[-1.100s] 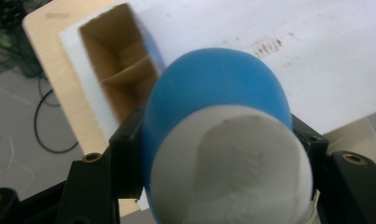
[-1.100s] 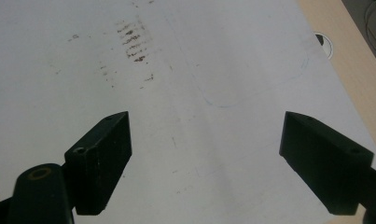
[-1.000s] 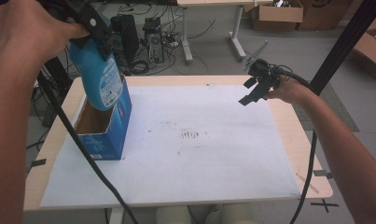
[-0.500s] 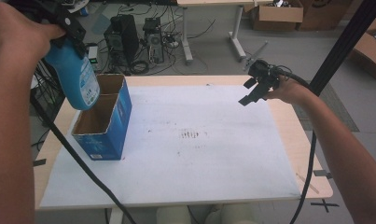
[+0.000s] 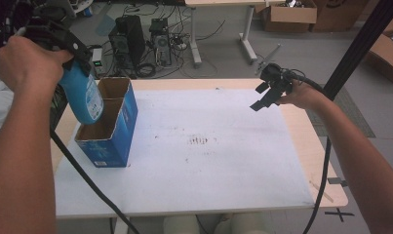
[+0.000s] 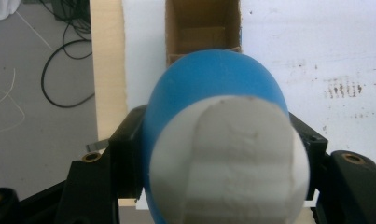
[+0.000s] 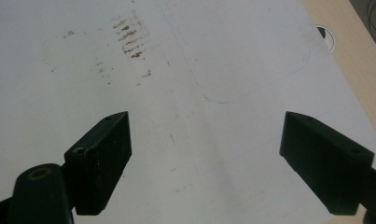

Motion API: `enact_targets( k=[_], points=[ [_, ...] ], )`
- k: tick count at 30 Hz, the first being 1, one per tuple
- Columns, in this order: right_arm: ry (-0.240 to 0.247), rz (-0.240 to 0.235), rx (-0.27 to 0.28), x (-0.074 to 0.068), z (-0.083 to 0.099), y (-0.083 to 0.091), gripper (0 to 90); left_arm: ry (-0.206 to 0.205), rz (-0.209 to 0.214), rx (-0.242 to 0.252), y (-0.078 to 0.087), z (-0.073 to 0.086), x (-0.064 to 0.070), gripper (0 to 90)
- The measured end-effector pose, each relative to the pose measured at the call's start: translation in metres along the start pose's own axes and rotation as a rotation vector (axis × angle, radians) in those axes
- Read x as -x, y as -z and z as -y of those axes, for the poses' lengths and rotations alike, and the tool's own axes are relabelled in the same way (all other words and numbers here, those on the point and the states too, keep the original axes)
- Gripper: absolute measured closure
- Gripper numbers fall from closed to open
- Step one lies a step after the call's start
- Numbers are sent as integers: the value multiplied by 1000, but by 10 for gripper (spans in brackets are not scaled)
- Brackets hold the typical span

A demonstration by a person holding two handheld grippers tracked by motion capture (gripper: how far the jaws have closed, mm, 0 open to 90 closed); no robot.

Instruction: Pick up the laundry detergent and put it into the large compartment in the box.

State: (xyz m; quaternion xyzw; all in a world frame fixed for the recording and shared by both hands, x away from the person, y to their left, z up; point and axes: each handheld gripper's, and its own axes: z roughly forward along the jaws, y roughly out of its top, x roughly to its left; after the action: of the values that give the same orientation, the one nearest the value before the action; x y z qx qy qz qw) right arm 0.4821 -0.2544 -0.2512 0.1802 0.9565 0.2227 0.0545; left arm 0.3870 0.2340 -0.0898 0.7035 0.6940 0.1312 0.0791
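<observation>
The right tool (image 7: 204, 158) hangs over the worktop (image 7: 185, 93) with its two black jaws spread wide and nothing between them. Under it lies a white sheet (image 7: 59, 107) covering most of the worktop; bare pale wood shows along the right edge. A cluster of brown smudges (image 7: 128, 39) marks the sheet near the top, left of centre. A faint blue curved line (image 7: 223, 99) runs below it. A small round hole (image 7: 326, 37) sits at the sheet's right edge.
</observation>
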Motion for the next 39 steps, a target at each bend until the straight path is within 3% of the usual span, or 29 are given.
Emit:
enact_targets(
  k=[5, 15, 23, 39],
  points=[
    [-2, 1, -2, 0, 0, 0, 166, 11, 8, 17, -15, 1, -1, 380],
    [-9, 0, -8, 2, 3, -3, 167, 34, 17, 9, -62, 7, -4, 380],
    [-10, -5, -13, 3, 3, -7, 167, 19, 12, -4, -97, 12, -2, 380],
    [-21, -4, -25, 6, 5, -8, 169, -4, 18, -29, -149, 20, 3, 380]
  ],
)
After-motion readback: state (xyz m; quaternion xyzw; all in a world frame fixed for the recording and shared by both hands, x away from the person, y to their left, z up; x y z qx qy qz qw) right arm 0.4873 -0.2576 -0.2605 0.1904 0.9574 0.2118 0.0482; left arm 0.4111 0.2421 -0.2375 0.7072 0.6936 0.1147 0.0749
